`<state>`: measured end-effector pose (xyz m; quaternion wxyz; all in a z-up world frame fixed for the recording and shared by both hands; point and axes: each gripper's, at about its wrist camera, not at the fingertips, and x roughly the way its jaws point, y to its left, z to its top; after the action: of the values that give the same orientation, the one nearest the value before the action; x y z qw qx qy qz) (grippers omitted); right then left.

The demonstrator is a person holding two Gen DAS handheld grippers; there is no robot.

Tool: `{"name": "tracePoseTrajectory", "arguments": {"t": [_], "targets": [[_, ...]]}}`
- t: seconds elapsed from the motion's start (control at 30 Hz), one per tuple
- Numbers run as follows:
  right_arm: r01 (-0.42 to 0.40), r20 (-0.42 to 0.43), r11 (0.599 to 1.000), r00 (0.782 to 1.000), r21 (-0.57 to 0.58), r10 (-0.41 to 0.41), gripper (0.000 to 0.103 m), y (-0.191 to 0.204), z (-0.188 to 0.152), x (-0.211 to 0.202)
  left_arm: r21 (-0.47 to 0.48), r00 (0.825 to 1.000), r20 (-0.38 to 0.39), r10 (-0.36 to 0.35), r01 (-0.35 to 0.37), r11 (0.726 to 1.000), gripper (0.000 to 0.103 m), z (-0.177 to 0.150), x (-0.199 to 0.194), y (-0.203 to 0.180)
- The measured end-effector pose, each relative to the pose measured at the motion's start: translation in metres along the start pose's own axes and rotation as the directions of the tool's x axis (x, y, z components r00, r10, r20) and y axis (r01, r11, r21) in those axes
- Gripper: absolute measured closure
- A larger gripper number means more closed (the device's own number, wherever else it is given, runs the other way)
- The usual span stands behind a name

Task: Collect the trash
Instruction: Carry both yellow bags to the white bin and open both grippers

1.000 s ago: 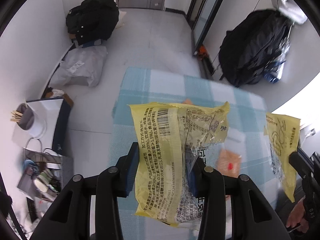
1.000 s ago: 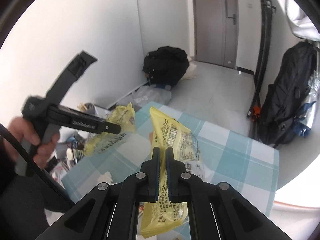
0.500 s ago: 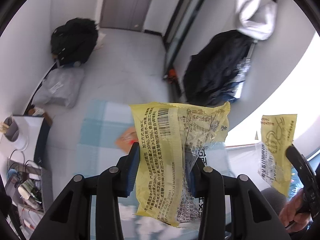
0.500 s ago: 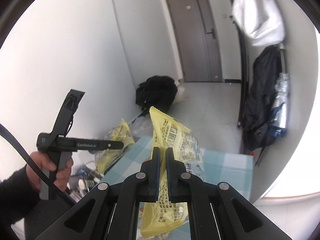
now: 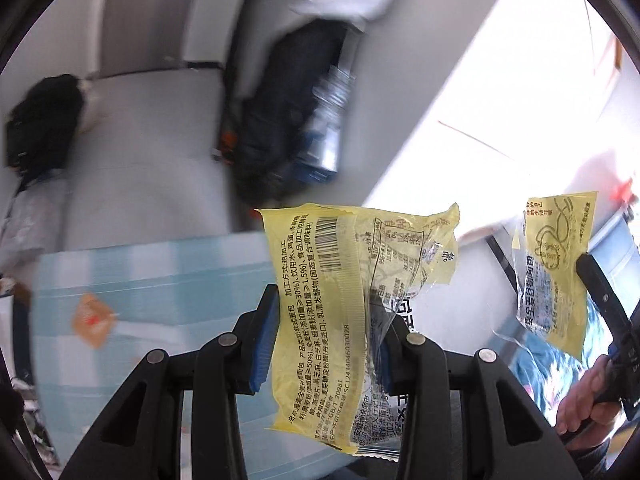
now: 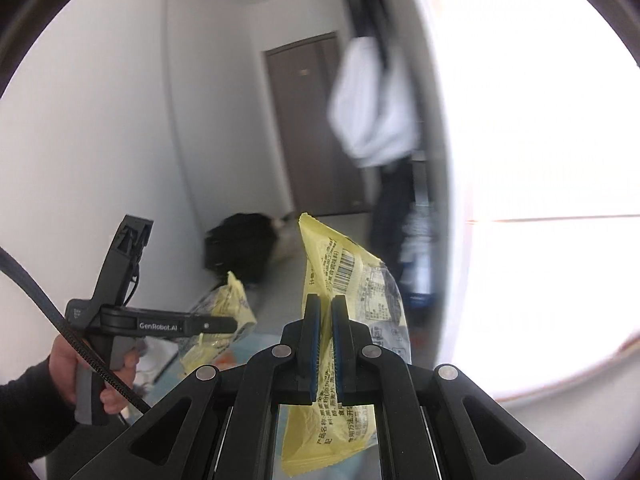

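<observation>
Your left fingers (image 5: 326, 344) pinch one yellow wrapper (image 5: 320, 312), long axis running up out of them, your right fingers (image 6: 323, 344) clamp another (image 6: 348, 280) likewise, both aloft above the checked tabletop (image 5: 160, 272), where an orange scrap (image 5: 93, 318) lies nearer your left hand, bags and door beyond.

A small packet (image 5: 93, 320) lies on the tablecloth (image 5: 168, 272).

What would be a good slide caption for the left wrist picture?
Left gripper holding a yellow wrapper above the checked tablecloth; a second yellow wrapper held alongside.
</observation>
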<state>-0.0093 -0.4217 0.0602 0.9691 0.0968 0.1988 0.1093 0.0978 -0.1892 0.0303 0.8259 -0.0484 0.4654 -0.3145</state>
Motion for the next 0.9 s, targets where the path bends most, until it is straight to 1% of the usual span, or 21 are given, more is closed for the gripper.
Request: {"name": "tracePoseTrajectory", "arguments": {"t": [0.03,0.1,0.17,0.2,0.23,0.3,0.37,0.4,0.43,0.47,0.5,0.53,0.6,0.63,0.7,0.73,0.77,0.83,0.87,0.9], "targets": [[0.028,-0.001,0.999,1.000,0.020,-0.028,0.098,-0.012,-0.003,-0.005,0.016,1.000,-0.024,-0.013,0.013,1.000,0.067,0.002,0.013,-0.007],[0.074,-0.014,0.995,0.997,0.067,-0.073,0.098,-0.039,-0.012,-0.014,0.056,0.996,-0.088,-0.009,0.014,0.998,0.067,0.006,0.049,-0.025],[0.116,-0.038,0.985,0.993,0.130,-0.112,0.098,-0.070,-0.027,-0.020,0.079,0.988,-0.151,-0.036,0.048,0.996,0.067,0.007,0.078,-0.039],[0.136,-0.058,0.977,0.990,0.161,-0.129,0.098,-0.084,-0.037,-0.022,0.086,0.980,-0.193,-0.051,0.068,0.994,0.067,0.007,0.095,-0.045],[0.151,-0.073,0.971,0.987,0.182,-0.140,0.098,-0.094,-0.046,-0.023,0.090,0.968,-0.242,-0.062,0.086,0.992,0.067,0.006,0.117,-0.052],[0.179,-0.118,0.955,0.981,0.238,-0.154,0.098,-0.121,-0.071,-0.018,0.099,0.954,-0.293,-0.061,0.094,0.991,0.067,0.004,0.144,-0.062],[0.194,-0.164,0.937,0.975,0.291,-0.151,0.098,-0.143,-0.092,-0.011,0.110,0.926,-0.370,-0.070,0.119,0.987,0.067,-0.003,0.180,-0.072],[0.198,-0.183,0.924,0.972,0.327,-0.144,0.098,-0.155,-0.104,-0.007,0.108,0.917,-0.392,-0.072,0.124,0.986,0.067,-0.005,0.190,-0.074],[0.195,-0.189,0.915,0.973,0.353,-0.135,0.098,-0.162,-0.113,-0.005,0.099,0.895,-0.440,-0.078,0.134,0.986,0.067,-0.010,0.210,-0.075],[0.193,-0.196,0.902,0.973,0.387,-0.125,0.098,-0.172,-0.124,-0.001,0.092,0.884,-0.461,-0.081,0.138,0.986,0.067,-0.012,0.221,-0.075],[0.197,-0.210,0.888,0.971,0.415,-0.117,0.098,-0.181,-0.136,0.005,0.077,0.868,-0.490,-0.083,0.138,0.987,0.067,-0.017,0.239,-0.073],[0.197,-0.223,0.879,0.969,0.434,-0.107,0.098,-0.190,-0.141,0.013,0.072,0.856,-0.511,-0.079,0.134,0.988,0.067,-0.021,0.249,-0.073],[0.198,-0.254,0.861,0.964,0.469,-0.083,0.098,-0.203,-0.160,0.027,0.059,0.826,-0.559,-0.075,0.130,0.990,0.067,-0.029,0.273,-0.071],[0.193,-0.269,0.849,0.961,0.491,-0.063,0.098,-0.208,-0.171,0.035,0.052,0.811,-0.582,-0.067,0.119,0.991,0.067,-0.034,0.287,-0.068],[0.186,-0.298,0.818,0.954,0.544,-0.019,0.098,-0.220,-0.194,0.055,0.042,0.787,-0.614,-0.059,0.108,0.993,0.067,-0.041,0.310,-0.066],[0.185,-0.307,0.806,0.952,0.562,-0.004,0.098,-0.224,-0.201,0.062,0.031,0.770,-0.635,-0.060,0.104,0.994,0.067,-0.045,0.324,-0.065],[0.182,-0.316,0.792,0.949,0.583,0.015,0.098,-0.228,-0.210,0.069,0.024,0.758,-0.650,-0.055,0.094,0.995,0.067,-0.047,0.334,-0.068],[0.172,-0.341,0.751,0.937,0.638,0.075,0.098,-0.239,-0.234,0.089,0.001,0.731,-0.680,-0.062,0.085,0.996,0.067,-0.051,0.352,-0.065],[0.173,-0.347,0.738,0.934,0.652,0.087,0.098,-0.242,-0.240,0.097,-0.006,0.718,-0.694,-0.063,0.081,0.997,0.067,-0.053,0.363,-0.062],[0.179,-0.356,0.717,0.929,0.674,0.103,0.098,-0.247,-0.252,0.107,-0.007,0.712,-0.700,-0.055,0.070,0.997,0.067,-0.052,0.367,-0.067]]}}
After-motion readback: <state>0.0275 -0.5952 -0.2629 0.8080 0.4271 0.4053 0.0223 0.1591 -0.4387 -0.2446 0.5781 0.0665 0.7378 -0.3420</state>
